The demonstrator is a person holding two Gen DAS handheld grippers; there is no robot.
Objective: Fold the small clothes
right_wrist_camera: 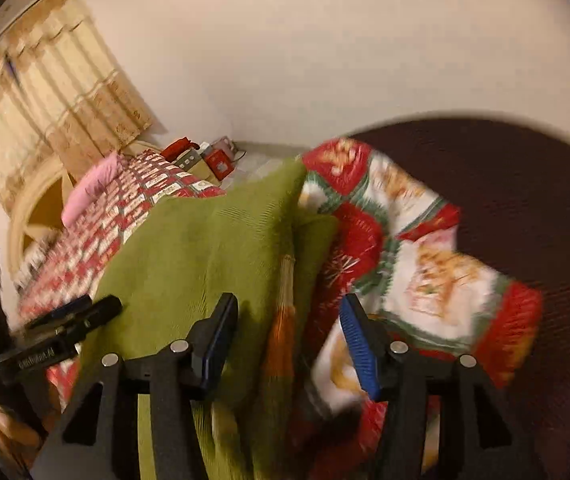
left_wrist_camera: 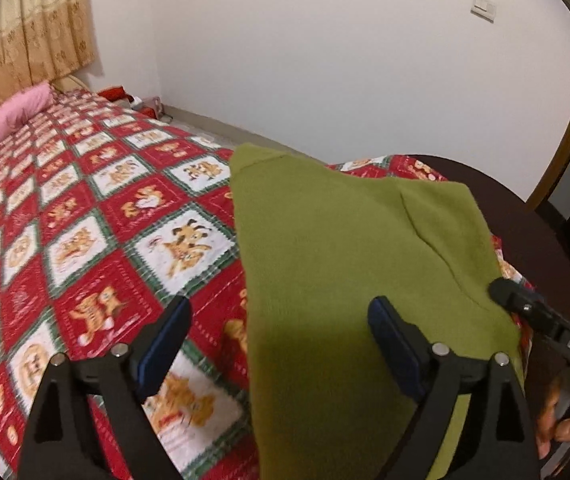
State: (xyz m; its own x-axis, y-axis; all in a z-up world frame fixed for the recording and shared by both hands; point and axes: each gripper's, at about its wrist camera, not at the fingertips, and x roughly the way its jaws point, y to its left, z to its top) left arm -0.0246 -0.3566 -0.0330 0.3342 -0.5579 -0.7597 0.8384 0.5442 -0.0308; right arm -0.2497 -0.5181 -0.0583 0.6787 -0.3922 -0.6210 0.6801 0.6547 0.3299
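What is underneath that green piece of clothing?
The green garment lies on a red patchwork quilt that covers the bed. The quilt shows all around it; whatever is directly beneath is hidden.

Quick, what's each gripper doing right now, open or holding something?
Left gripper: open, holding nothing, over the green garment.
Right gripper: open, holding nothing.

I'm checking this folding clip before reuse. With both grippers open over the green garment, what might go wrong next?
The green garment lies near the bed's foot corner, so a tug may drag it off the quilt. The left gripper straddles its edge and may pinch quilt too. The right gripper sits near a striped fold, risking an uneven grab.
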